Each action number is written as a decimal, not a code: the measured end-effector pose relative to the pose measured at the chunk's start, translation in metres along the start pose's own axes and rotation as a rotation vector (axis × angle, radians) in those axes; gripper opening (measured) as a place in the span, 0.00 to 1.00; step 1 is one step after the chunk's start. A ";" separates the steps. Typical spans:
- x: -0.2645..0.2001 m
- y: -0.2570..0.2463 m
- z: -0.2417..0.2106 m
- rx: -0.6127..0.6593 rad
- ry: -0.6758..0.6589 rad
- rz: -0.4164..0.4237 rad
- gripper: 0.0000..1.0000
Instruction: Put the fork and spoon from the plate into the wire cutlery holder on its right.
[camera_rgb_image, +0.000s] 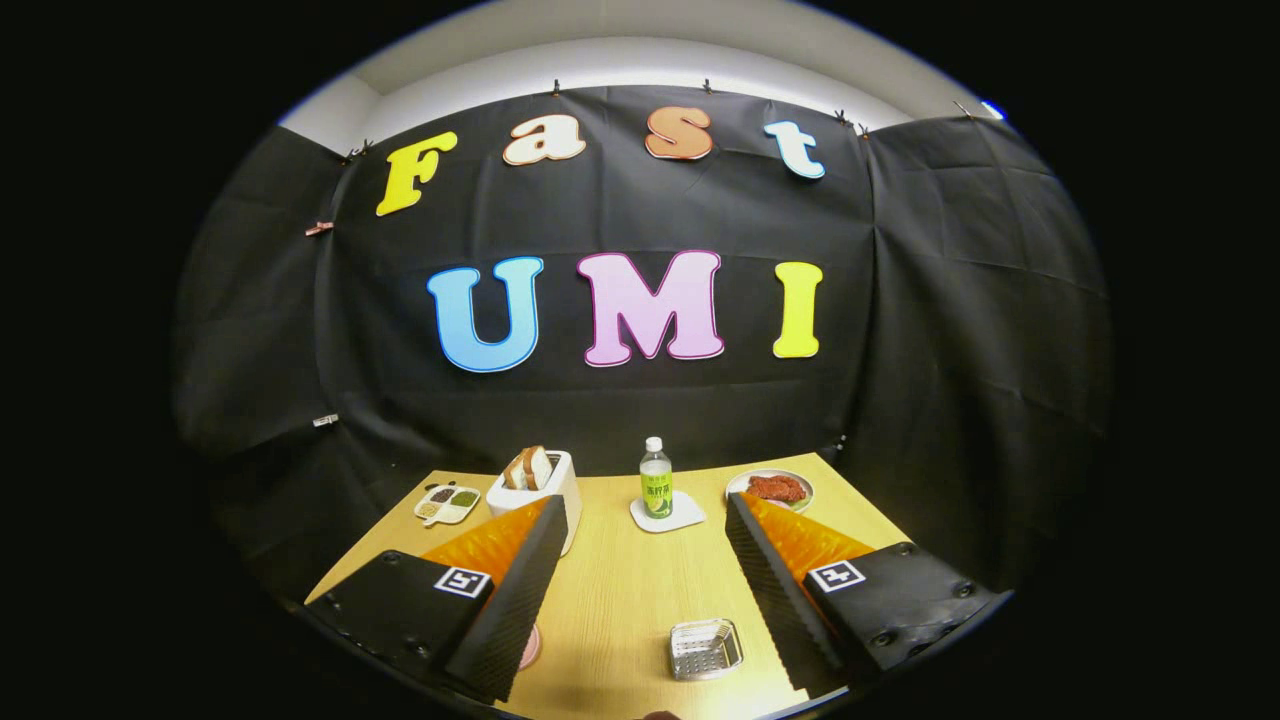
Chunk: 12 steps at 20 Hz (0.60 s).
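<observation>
The claw (640, 600) is seen spread wide, nothing held between its two fingers (520, 590), and it is raised above the near part of the table (620, 590). Much of the near table is hidden beneath the fingers and the claw's body. At about 7 o'clock from the claw's midpoint, a small pinkish curved edge (530, 647) is glimpsed under the left finger; it may be the rim of the plate, but too little is exposed to tell, and no fork or spoon can be made out on it.

The wire cutlery holder (705, 648) is found low between the fingers, at about 5 o'clock from the claw's midpoint and nearer the right finger. It is seen as a small, silvery mesh basket with a squarish open top, standing on the table, and nothing can be made out inside it. Its near side is partly distorted by the lens.

Farther on, at roughly 12 o'clock beyond the fingertips, a small bottle (656, 478) with a white cap and green label is stood upright on a white coaster (668, 514). At about 11 o'clock a white toaster (538, 492) holding slices of bread is partly covered by the left fingertip. Further left, a small divided dish (447, 503) of seasonings is set. At about 1 o'clock a plate of reddish food (771, 488) is placed near the far right corner, just beyond the right fingertip.

The table is of pale yellow wood grain. It is backed by black cloth hung from clips, and a pale wall and ceiling are seen above.
</observation>
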<state>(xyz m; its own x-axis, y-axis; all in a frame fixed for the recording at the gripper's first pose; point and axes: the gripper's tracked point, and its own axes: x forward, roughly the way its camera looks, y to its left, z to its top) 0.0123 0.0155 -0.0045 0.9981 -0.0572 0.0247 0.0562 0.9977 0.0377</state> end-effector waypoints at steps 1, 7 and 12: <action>0.001 0.002 -0.003 0.004 0.008 0.002 0.99; 0.012 0.017 -0.018 0.003 0.060 0.019 0.99; 0.024 0.042 -0.036 0.007 0.138 0.072 0.99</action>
<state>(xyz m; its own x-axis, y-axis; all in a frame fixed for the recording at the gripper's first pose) 0.0395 0.0573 -0.0386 0.9938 0.0202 -0.1097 -0.0150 0.9987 0.0479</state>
